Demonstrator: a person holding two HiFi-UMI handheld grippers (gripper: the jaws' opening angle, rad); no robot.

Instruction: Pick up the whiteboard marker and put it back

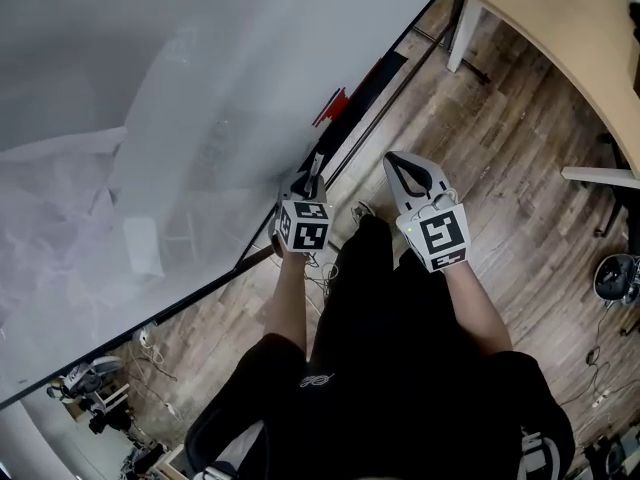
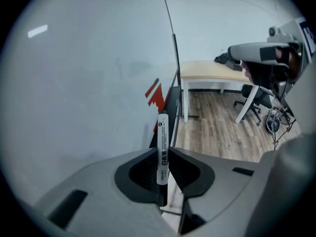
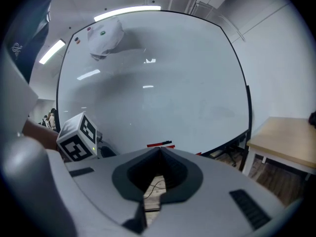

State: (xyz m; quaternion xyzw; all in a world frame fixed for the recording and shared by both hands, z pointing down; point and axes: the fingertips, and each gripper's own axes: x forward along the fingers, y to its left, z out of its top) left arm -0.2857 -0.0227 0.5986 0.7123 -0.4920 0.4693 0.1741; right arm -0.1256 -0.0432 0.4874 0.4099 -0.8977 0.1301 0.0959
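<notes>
The left tongs (image 2: 162,152) are clamped on the whiteboard marker (image 2: 162,132), their tips pressed against its white barrel about midway along; the marker stands upright in the left gripper view, its black lower end sunk in the hollow between the jaws and its printed upper part rising past the tips; in the head view the same left tongs (image 1: 312,186) hold the marker (image 1: 318,164) pointing towards the lower edge of the whiteboard (image 1: 150,88), its far end close to the frame, though contact there cannot be made out; a dark ledge (image 1: 372,80) runs along that lower edge, and a red marker (image 1: 331,106) lies on it, further along towards the board's far corner; the right tongs (image 3: 159,150) are drawn together with the tips meeting and nothing between them, and in the head view the right tongs (image 1: 393,158) hang just beside the left ones, over the wooden floor (image 1: 490,148) and apart from the board; the right gripper view faces the whiteboard (image 3: 158,73) and catches the left gripper's marker cube (image 3: 78,137) at its left side, with the red marker (image 3: 160,144) just above the jaw tips; a white block (image 1: 143,246) sits on the board's face, well away from the ledge; a light wood-topped bench (image 1: 560,38) with white legs stands beyond the board's far corner.
</notes>
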